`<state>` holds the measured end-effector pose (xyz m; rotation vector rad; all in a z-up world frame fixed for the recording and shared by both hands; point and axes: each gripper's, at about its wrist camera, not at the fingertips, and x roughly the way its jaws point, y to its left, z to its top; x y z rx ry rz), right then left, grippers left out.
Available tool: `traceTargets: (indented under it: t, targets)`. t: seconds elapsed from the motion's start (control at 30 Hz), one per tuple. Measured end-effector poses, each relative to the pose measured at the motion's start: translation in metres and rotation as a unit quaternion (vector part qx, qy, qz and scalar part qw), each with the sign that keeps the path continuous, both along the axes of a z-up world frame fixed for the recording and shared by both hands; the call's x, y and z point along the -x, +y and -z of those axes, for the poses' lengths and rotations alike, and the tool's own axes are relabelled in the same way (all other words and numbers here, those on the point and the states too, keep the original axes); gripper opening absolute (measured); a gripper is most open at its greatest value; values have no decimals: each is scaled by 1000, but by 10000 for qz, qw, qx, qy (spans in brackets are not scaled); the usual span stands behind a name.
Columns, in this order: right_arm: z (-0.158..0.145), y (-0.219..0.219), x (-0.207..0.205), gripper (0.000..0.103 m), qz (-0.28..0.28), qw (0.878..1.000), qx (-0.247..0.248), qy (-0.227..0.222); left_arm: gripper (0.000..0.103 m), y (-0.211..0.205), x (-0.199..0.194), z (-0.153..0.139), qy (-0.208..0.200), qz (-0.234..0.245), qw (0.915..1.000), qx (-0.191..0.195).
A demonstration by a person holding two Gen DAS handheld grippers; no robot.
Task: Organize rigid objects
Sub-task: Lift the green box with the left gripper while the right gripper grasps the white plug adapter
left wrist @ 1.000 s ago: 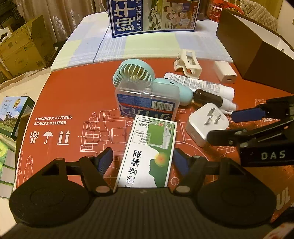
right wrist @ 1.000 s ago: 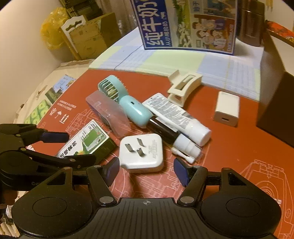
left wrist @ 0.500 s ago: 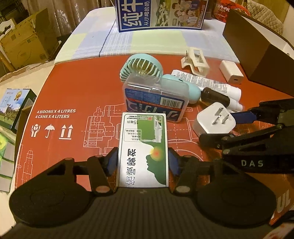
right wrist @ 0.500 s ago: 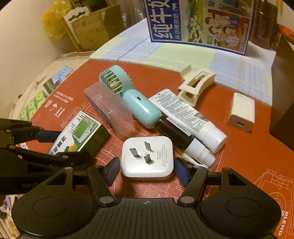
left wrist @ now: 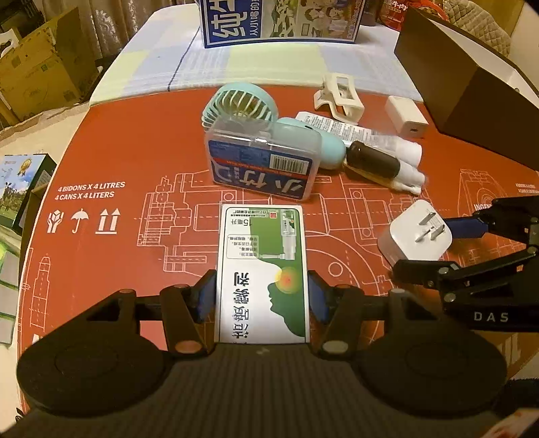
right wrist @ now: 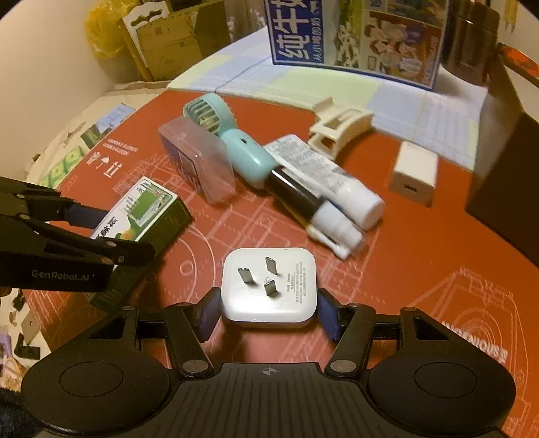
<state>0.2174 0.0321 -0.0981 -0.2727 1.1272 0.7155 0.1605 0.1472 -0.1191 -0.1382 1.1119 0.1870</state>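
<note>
My left gripper (left wrist: 262, 296) is shut on a green and white medicine box (left wrist: 262, 266) that lies on the red mat (left wrist: 118, 151). My right gripper (right wrist: 267, 311) is shut on a white three-pin plug adapter (right wrist: 269, 286), also seen in the left wrist view (left wrist: 414, 236). Behind them lie a clear plastic case with a blue label (left wrist: 262, 161), a teal hand fan (left wrist: 242, 104), a white tube (right wrist: 323, 178), a dark bottle with a white cap (right wrist: 303, 198), a cream hair claw (left wrist: 338, 94) and a small white charger (left wrist: 406, 116).
A dark brown box (left wrist: 471, 77) stands at the right edge. A blue and white milk carton box (left wrist: 279, 20) stands at the back on a checked cloth (left wrist: 269, 67). Cardboard boxes (left wrist: 30, 67) stand off the table to the left.
Both grippers have closed: the left fingers have come in against the medicine box, the right fingers against the plug adapter. The plug adapter has moved away from the pile, towards the right gripper.
</note>
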Motion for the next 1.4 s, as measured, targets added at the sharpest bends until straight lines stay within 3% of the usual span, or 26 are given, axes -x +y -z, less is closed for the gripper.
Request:
traceTargets:
  t: [0.77,1.4]
  targets:
    - [4,11,-1,56,56,9998,108,-180,52,-5,-12,9,102,171,9996,-184]
    - [-8,-28,2,56,342,9993,1,-139,51,-39,-11,-2,22,563,9983,-139]
